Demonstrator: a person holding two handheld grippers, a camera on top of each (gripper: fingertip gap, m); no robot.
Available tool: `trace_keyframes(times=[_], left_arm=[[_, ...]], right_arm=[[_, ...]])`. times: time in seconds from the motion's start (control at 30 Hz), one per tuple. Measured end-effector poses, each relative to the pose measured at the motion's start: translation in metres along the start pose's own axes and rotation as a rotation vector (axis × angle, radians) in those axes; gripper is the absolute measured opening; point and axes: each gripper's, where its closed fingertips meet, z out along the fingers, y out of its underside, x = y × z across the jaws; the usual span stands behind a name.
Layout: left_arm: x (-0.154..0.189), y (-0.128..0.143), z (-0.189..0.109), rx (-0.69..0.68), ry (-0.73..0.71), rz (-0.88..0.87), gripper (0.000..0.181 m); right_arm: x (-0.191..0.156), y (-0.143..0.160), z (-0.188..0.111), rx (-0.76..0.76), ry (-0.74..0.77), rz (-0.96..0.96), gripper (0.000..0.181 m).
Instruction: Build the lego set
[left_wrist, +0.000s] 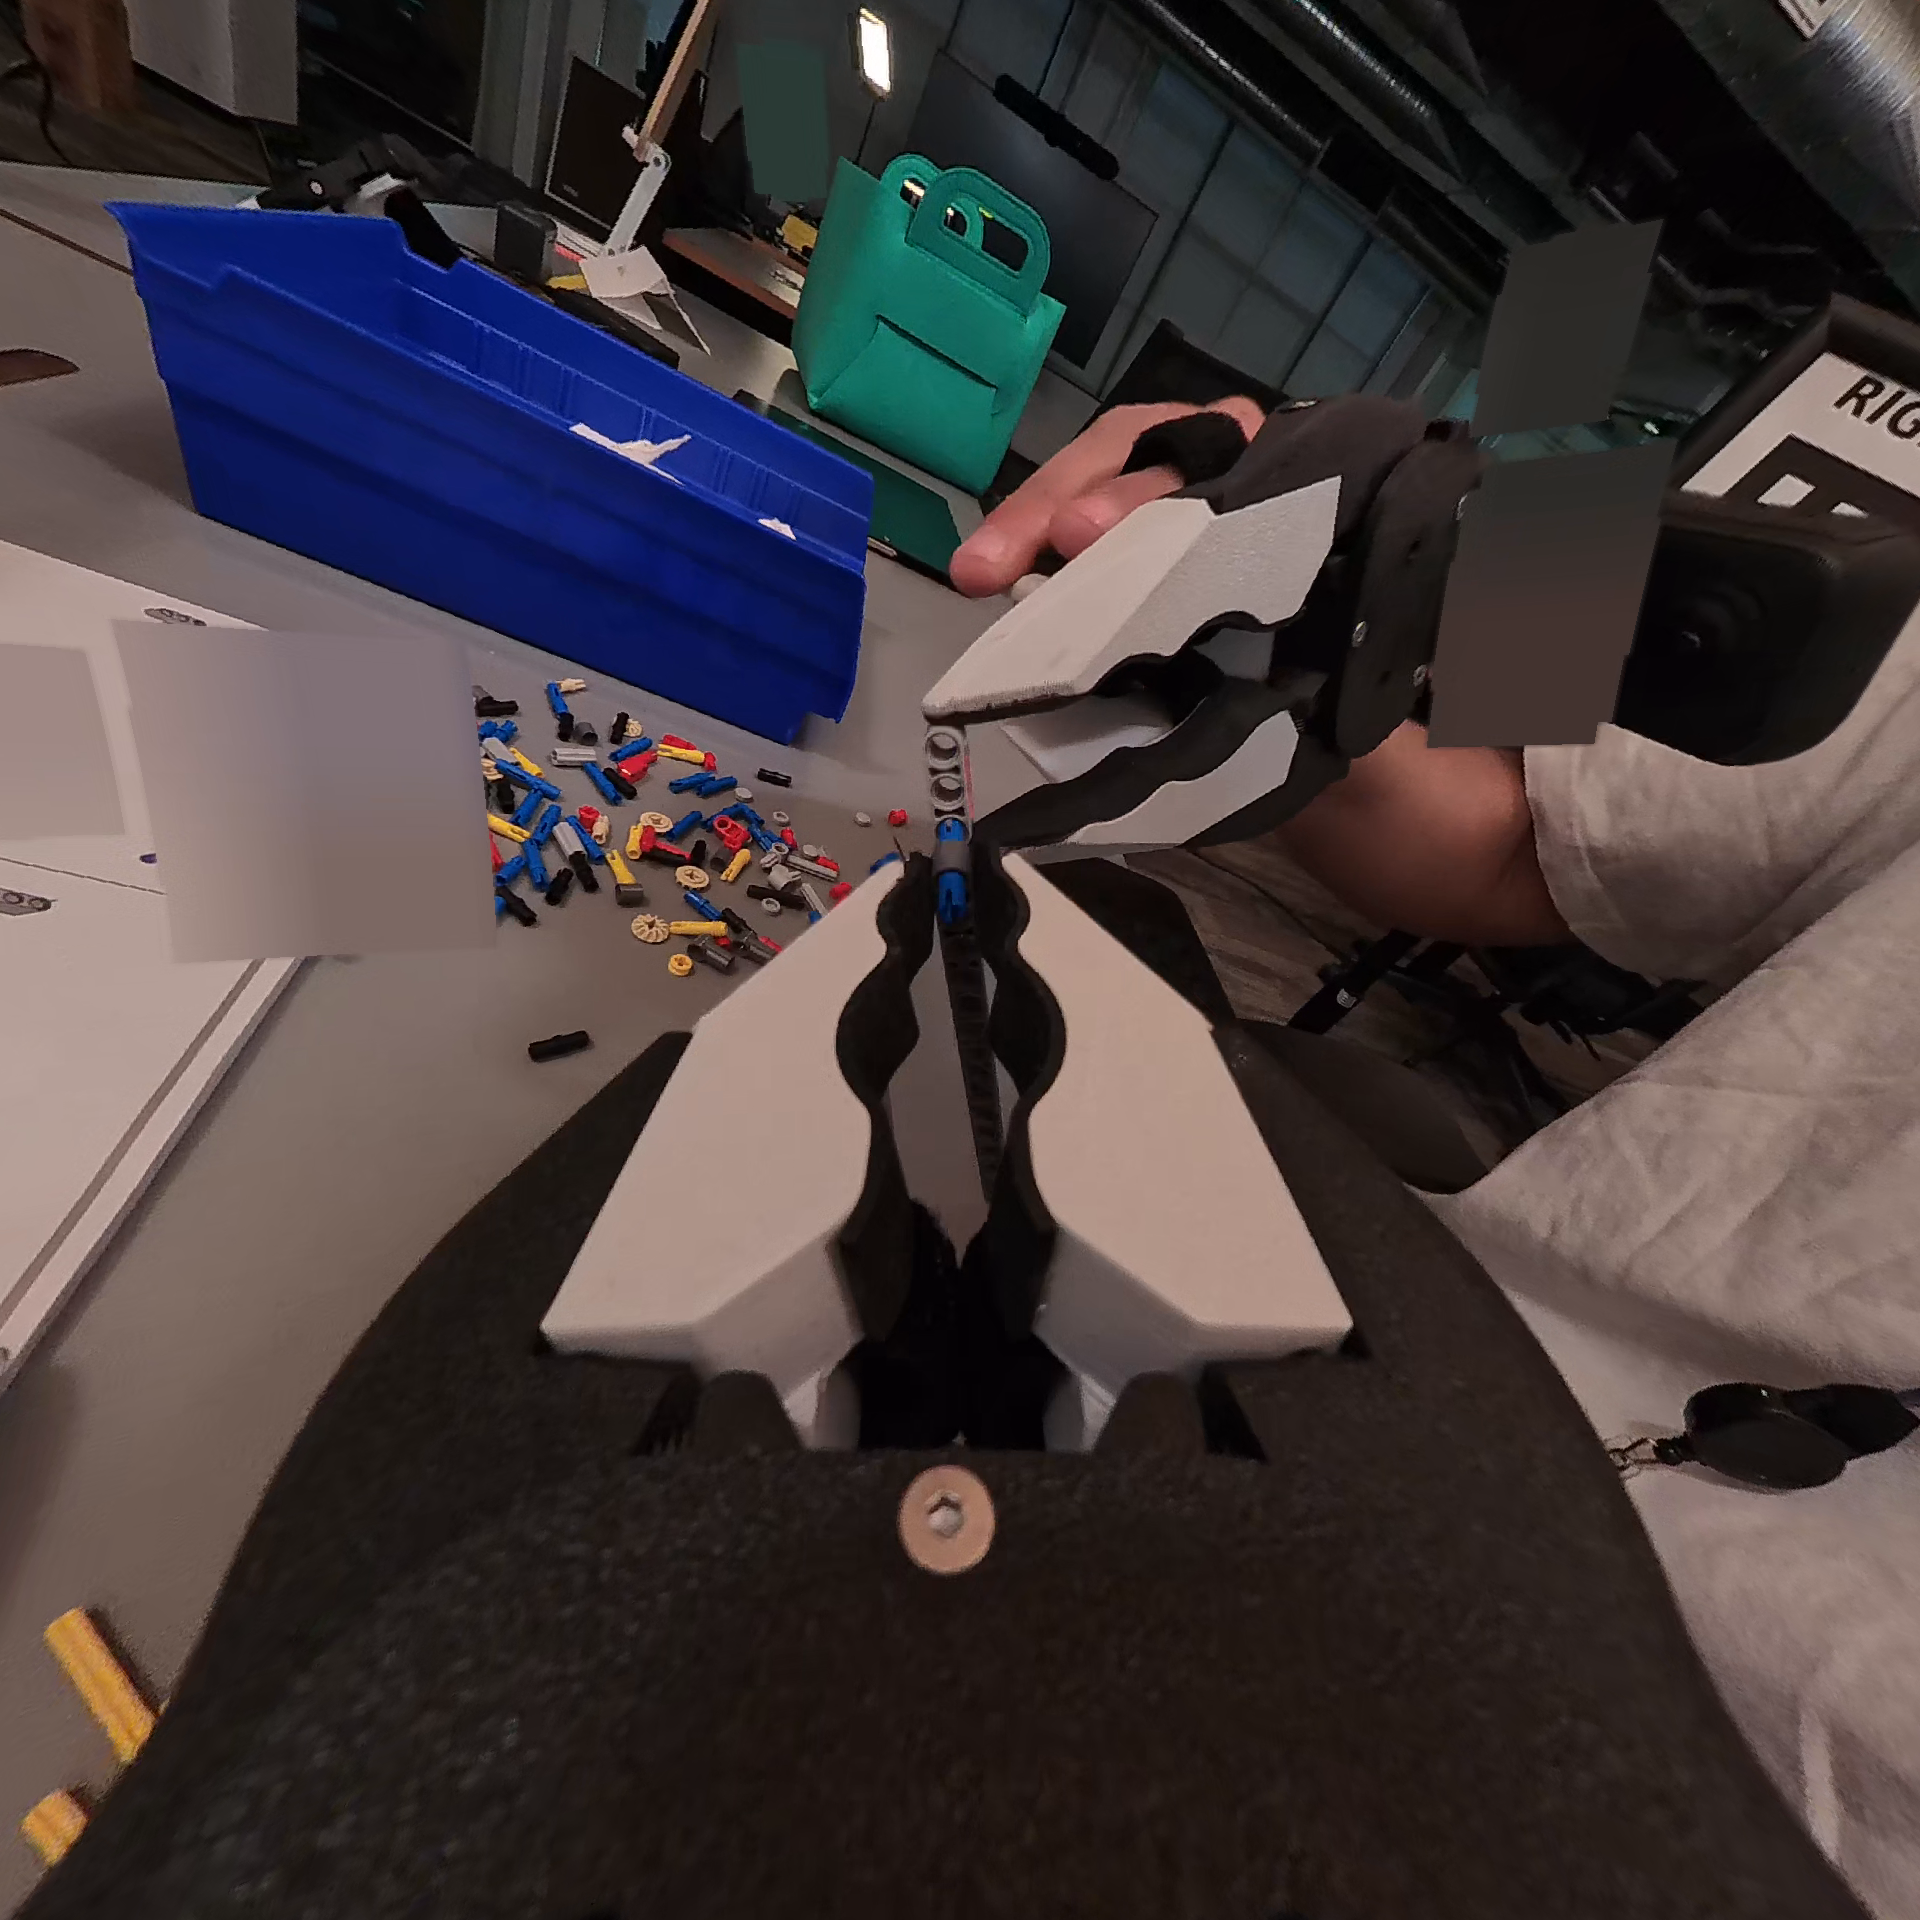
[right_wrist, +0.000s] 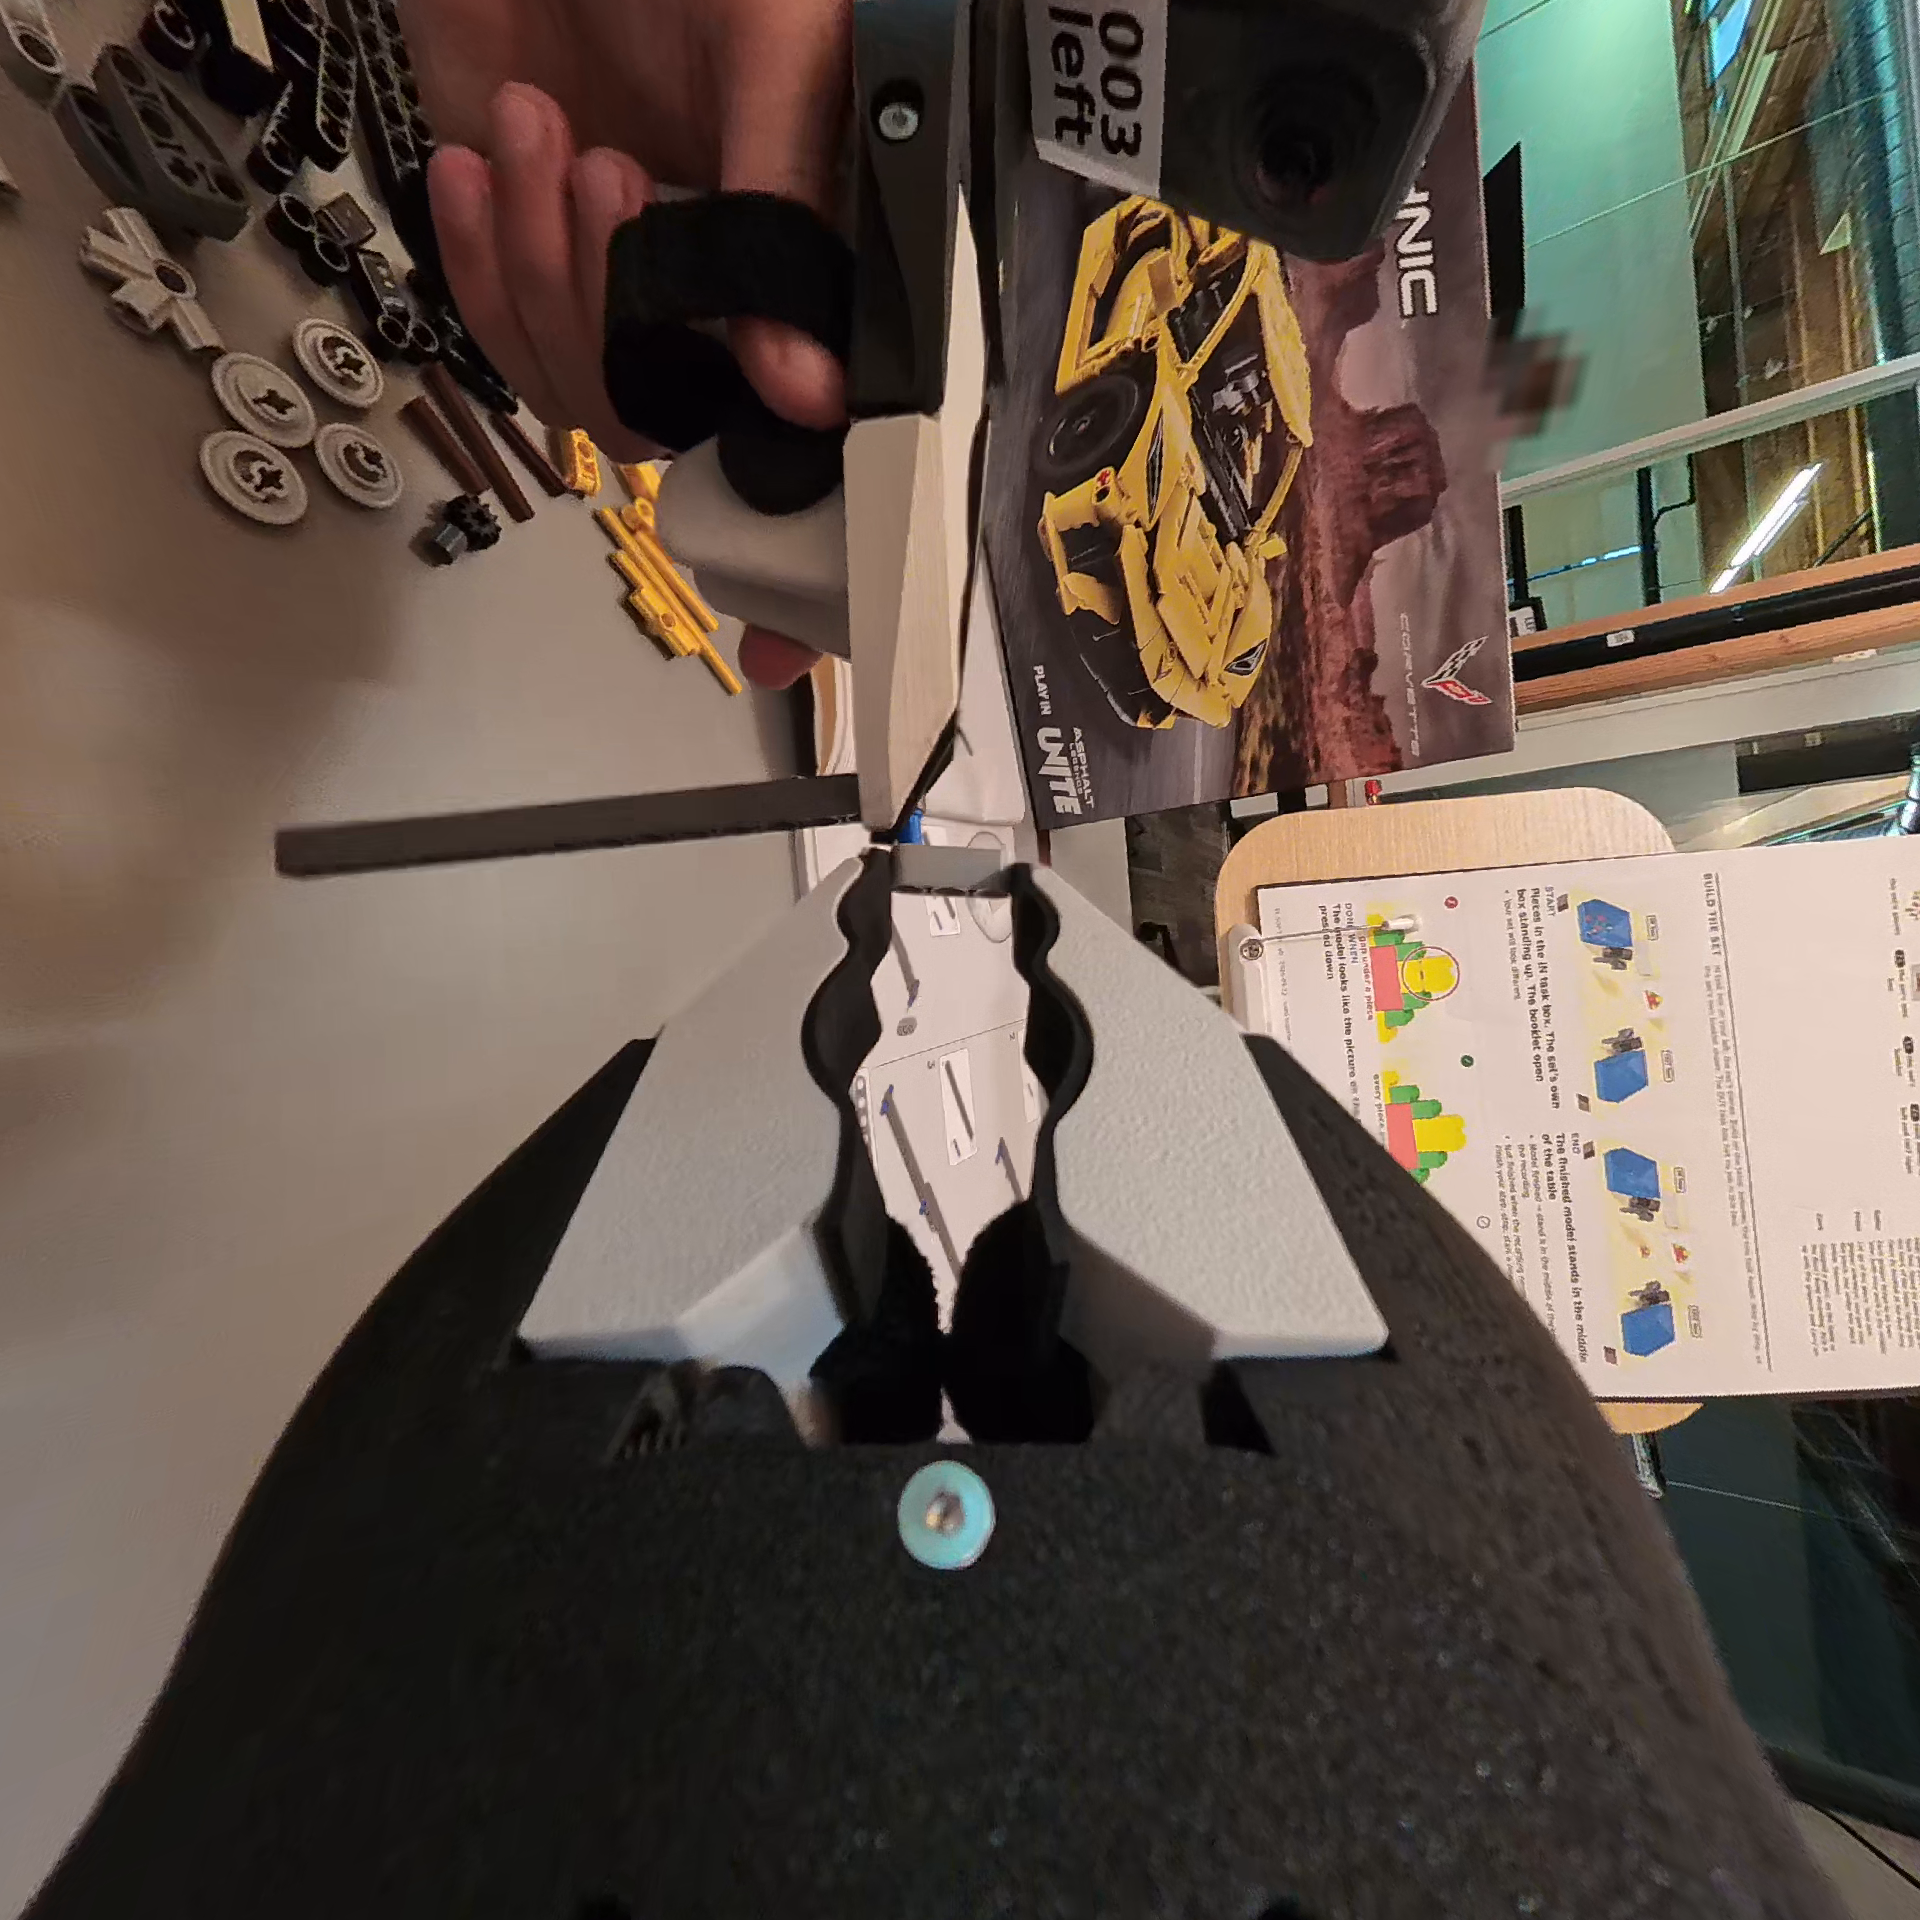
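slim perforated black beam (left_wrist: 971, 1023), gripper-clamped

Dim indoor lighting is seen in both views, supplied by ceiling fixtures such as the bright panel lamp (left_wrist: 874, 49). Strong wide-angle bending is shown toward the edges. The grey table (right_wrist: 312, 1039) is softly shadowed and blurred at the left of the right wrist view; nearby foam is defocused.

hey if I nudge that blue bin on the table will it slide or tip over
The blue bin will probably slide: its base is long and flat on the table. It looks like thin plastic, likely light. Its contents are hidden, so the weight is uncertain.
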Motion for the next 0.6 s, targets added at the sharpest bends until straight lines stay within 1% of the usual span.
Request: trace_keyframes(times=[0.17, 0.27, 0.4, 0.6], left_arm=[[0.0, 0.006, 0.006, -0.027, -0.004, 0.007, 0.006], [0.002, 0.017, 0.008, -0.094, 0.002, 0.039, 0.006], [0.01, 0.023, 0.01, -0.131, 0.036, 0.078, 0.006], [0.019, 0.031, 0.01, -0.175, 0.08, 0.123, 0.006]], right_arm=[[-0.003, 0.0, -0.001, 0.0, -0.008, -0.029, 0.022], [-0.015, 0.001, -0.003, 0.01, -0.06, -0.128, 0.022], [-0.02, -0.004, -0.01, 0.033, -0.13, -0.228, 0.022], [-0.029, -0.011, -0.015, 0.077, -0.253, -0.285, 0.022]])
